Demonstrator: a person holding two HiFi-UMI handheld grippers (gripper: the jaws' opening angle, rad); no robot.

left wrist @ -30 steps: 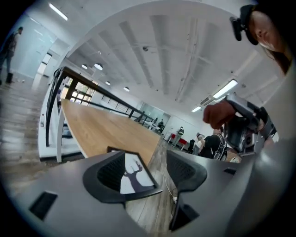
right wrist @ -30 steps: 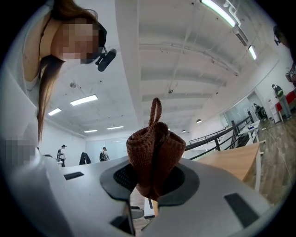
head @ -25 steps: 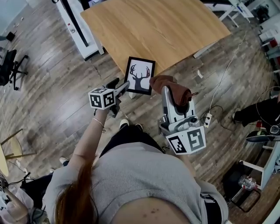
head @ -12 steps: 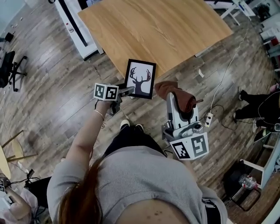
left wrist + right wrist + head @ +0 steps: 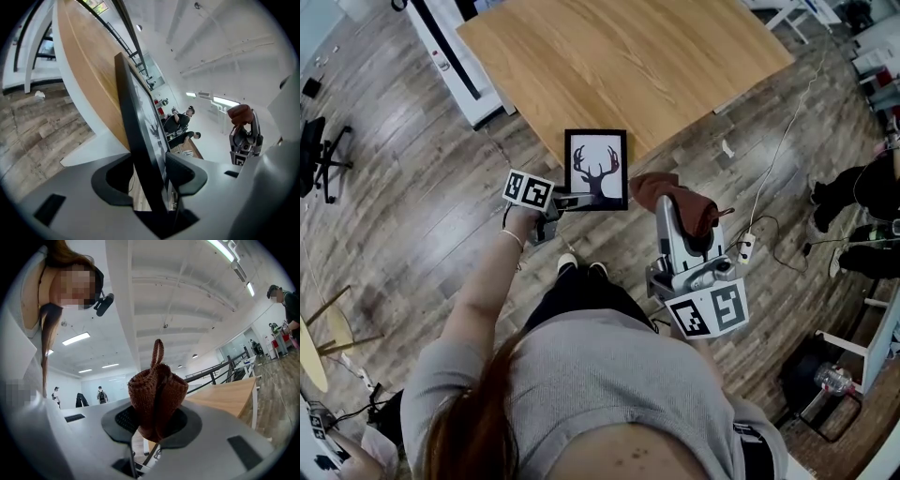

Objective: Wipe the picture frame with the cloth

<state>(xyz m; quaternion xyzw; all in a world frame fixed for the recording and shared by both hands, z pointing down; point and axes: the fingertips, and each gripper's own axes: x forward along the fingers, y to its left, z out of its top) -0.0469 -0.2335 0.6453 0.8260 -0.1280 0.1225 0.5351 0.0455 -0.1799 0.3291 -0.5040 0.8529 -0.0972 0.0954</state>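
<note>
I have my left gripper (image 5: 572, 200) (image 5: 150, 176) with its jaws closing on 1 black rectangular picture frame with a deer print (image 5: 596, 169) (image 5: 136, 122). The frame stands edge-on between them, off the light wooden desk (image 5: 628, 56), I judge so its glass is free for wiping. My right gripper (image 5: 673, 204) (image 5: 157, 420) keeps its jaws clenched on 1 bunched rust-brown knitted cloth (image 5: 670, 187) (image 5: 157, 397), which bulges past their tips, ready to rub.
</note>
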